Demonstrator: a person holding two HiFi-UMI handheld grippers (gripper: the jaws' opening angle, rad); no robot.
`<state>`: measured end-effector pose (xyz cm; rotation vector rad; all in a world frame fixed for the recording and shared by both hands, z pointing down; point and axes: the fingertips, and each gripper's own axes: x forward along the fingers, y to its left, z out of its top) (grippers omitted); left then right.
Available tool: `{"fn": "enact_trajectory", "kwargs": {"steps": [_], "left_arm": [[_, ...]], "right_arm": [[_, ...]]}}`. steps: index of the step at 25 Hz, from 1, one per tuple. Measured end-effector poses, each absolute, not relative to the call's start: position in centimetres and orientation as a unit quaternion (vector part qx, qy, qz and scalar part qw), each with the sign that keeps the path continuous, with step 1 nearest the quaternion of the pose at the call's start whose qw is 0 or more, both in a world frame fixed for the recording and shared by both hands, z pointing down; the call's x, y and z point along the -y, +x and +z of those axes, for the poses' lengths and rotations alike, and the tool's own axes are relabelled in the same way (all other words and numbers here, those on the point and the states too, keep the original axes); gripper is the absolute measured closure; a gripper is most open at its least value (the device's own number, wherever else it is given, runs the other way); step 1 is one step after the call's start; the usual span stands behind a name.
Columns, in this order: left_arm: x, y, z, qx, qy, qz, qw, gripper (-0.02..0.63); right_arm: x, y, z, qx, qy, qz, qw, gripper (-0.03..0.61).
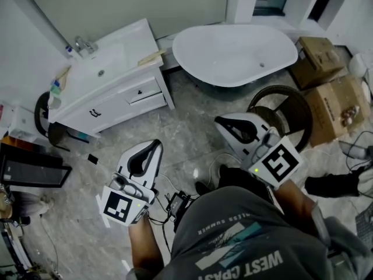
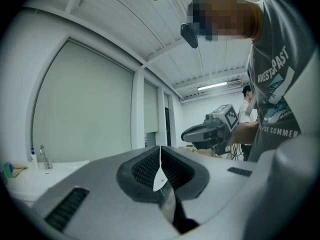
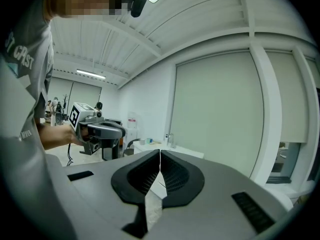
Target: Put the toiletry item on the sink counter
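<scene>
**Toiletry item: nothing in the tongs, small things lying on the tabletop**

Toiletry item candidates show in one place only, the white vanity tabletop at the far left of the room. A small pale bottle stands just beside the chrome tap. A teal-and-green tube-like piece sits at the tabletop's left end, and a tan wooden piece lies at its right end. They are too small to tell which is the task's own thing.

The left tongs have their dark ribbed pads pressed together with nothing between them. The right tongs are closed the same way and also carry nothing. Both are held near the person's body, above the grey marbled floor and well apart from the vanity.

No loose toiletry thing shows on the floor, by the white oval bathtub or near the brown cardboard boxes. So I judge the placing is most likely done, the item being one of those on the tabletop. Otherwise the pick-up has not begun and the item lies out of view, with the whole task left.
</scene>
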<state>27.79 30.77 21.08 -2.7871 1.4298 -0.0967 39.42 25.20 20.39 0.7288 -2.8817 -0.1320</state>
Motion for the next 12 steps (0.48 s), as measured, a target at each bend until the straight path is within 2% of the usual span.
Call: {"fn": "enact_trajectory", "kwargs": {"steps": [12], "left_arm": [[-26.4,26.5,21.2,-0.469,-0.882,-0.034,-0.006,0.603]], "right_arm": [[-20.1,38.0,21.2,0.968,0.234,-0.030,0.087,0.548]]}}
